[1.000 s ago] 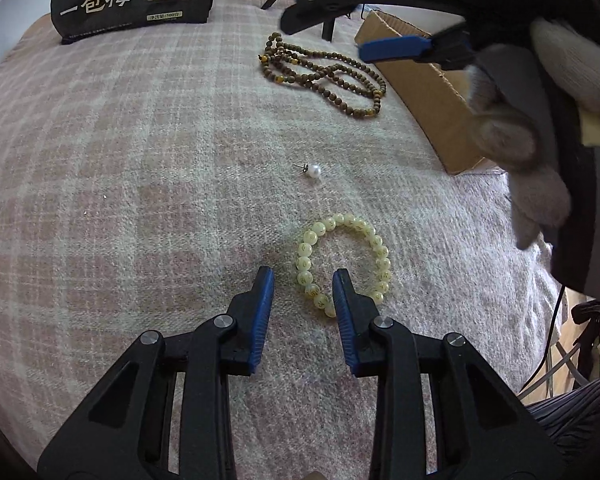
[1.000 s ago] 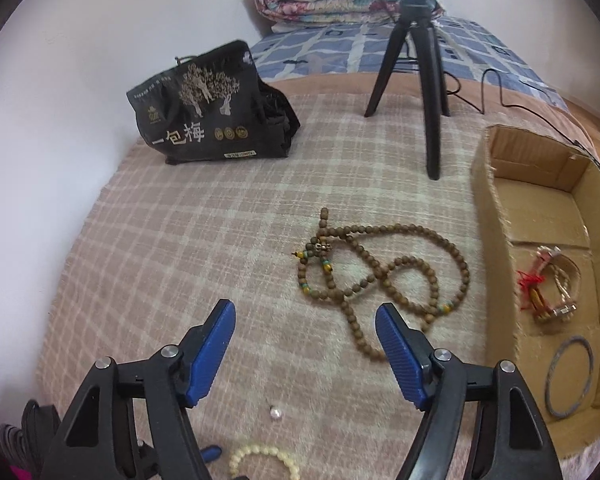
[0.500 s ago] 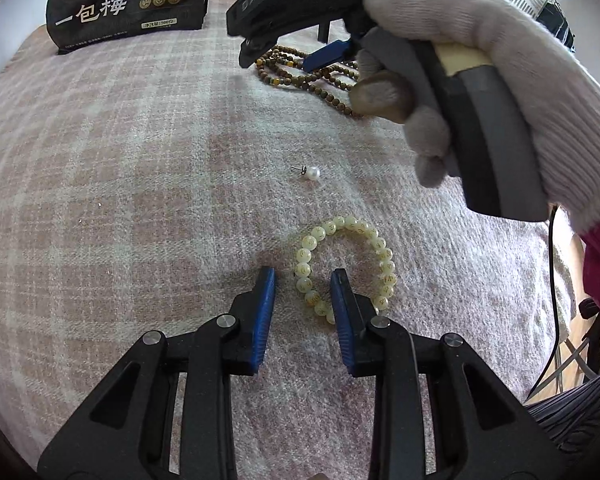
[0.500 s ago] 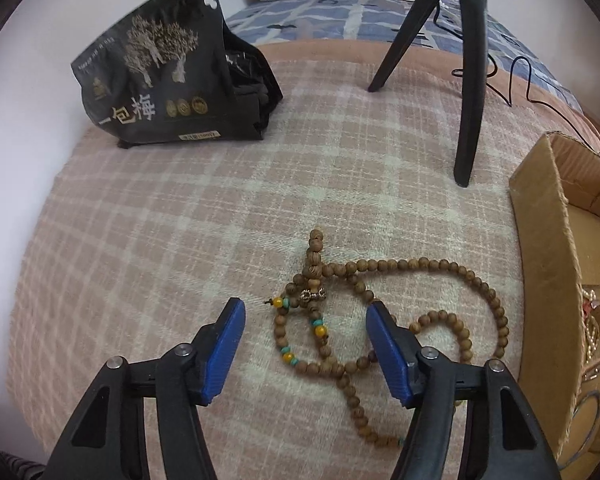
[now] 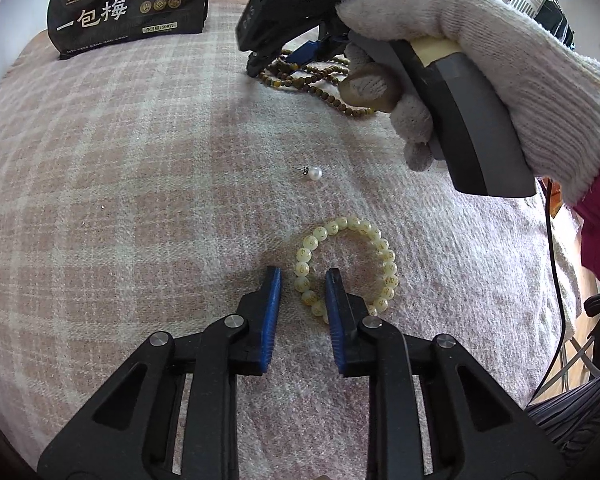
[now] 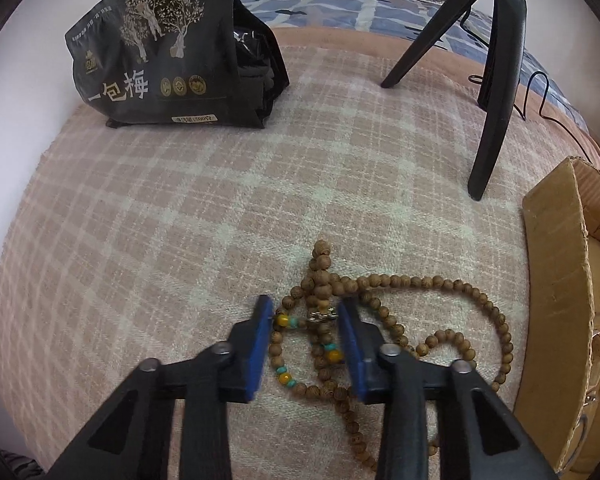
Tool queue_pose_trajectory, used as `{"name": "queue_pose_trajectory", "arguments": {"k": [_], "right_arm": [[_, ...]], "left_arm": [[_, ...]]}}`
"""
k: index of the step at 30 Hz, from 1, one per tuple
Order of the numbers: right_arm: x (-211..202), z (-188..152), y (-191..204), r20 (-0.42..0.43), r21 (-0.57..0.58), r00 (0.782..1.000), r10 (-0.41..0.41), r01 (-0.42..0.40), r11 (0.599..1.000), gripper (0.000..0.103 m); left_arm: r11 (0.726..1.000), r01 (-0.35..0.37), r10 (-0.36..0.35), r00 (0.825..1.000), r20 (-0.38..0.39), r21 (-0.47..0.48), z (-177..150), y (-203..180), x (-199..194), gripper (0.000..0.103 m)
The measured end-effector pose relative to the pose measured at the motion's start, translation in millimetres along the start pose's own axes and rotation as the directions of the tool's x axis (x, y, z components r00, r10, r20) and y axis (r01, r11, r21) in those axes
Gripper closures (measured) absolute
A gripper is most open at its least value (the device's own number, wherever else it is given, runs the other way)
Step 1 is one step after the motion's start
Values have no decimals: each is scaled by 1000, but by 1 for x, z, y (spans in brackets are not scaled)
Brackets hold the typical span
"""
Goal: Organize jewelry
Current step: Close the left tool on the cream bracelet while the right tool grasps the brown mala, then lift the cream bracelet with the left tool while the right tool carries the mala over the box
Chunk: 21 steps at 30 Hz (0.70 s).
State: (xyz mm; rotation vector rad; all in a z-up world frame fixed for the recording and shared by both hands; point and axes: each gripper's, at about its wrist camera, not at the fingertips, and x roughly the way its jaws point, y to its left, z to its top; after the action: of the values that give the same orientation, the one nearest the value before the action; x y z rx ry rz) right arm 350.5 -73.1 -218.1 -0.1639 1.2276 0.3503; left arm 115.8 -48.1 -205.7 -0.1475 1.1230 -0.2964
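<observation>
Beside cardboard box (image 6: 556, 320): right gripper (image 6: 306, 312), jaws apart, straddling wooden bead necklace (image 6: 380, 320); left gripper (image 5: 303, 280), farther from box, jaws apart astride pale bead bracelet (image 5: 348, 264). Grasping step, seemingly. Next: closing on strands, then lifting boxward.

A bed covered by a pink plaid blanket (image 5: 140, 184) carries a pale bead bracelet (image 5: 350, 264), a pearl earring (image 5: 313, 173) near it, a wooden bead necklace (image 6: 400, 320), a black bag (image 6: 172, 56), a tripod (image 6: 496, 92) and a cardboard box (image 6: 560, 320).
</observation>
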Motion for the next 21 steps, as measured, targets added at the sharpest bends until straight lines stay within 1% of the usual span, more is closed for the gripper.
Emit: {"name": "queue_pose_trajectory", "arguments": {"k": [1, 2, 3, 4, 11, 21], "right_arm": [[0, 0, -1, 0, -4, 1000, 2, -2, 1000, 81], [2, 2, 0, 1, -7, 1000, 4, -4, 1000, 83], [2, 2, -1, 1, -8, 1000, 8, -8, 1000, 90], [1, 2, -1, 2, -8, 1000, 12, -12, 1000, 92], [-17, -5, -9, 28, 13, 998, 53, -53, 998, 92], [-81, -17, -18, 118, 20, 986, 119, -122, 992, 92]], "left_arm": [[1000, -1, 1, 1000, 0, -1, 0, 0, 0, 87], [1000, -1, 1, 1000, 0, -4, 0, 1, 1, 88], [1000, 0, 0, 1000, -1, -7, 0, 3, 1, 90], [1000, 3, -3, 1000, -2, -11, 1, 4, 1, 90], [999, 2, -3, 1000, -8, -32, 2, 13, -2, 95], [999, 13, -14, 1000, -7, -49, 0, 17, -15, 97]]}}
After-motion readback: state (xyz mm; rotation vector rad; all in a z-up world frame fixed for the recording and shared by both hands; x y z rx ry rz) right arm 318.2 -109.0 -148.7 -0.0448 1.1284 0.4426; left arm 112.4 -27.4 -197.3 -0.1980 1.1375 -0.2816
